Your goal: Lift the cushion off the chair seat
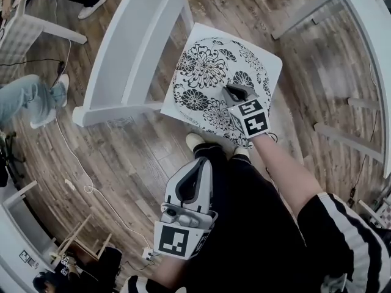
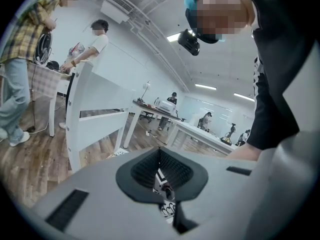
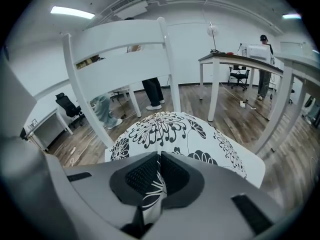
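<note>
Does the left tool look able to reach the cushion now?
Probably yes: only open air lies between the left tool and the cushion; the right tool pinches just one fold of it.

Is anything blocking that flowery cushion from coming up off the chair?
Nothing visible does. The right gripper is shut on the near edge of the floral cushion, nothing lies on top of it, and the space above it is open. The white chair's backrest stands along one side, not over the cushion.

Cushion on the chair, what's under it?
Under the cushion sits the white chair seat, showing only at its corners; its middle is covered. The right gripper pinches the cushion's near edge.
</note>
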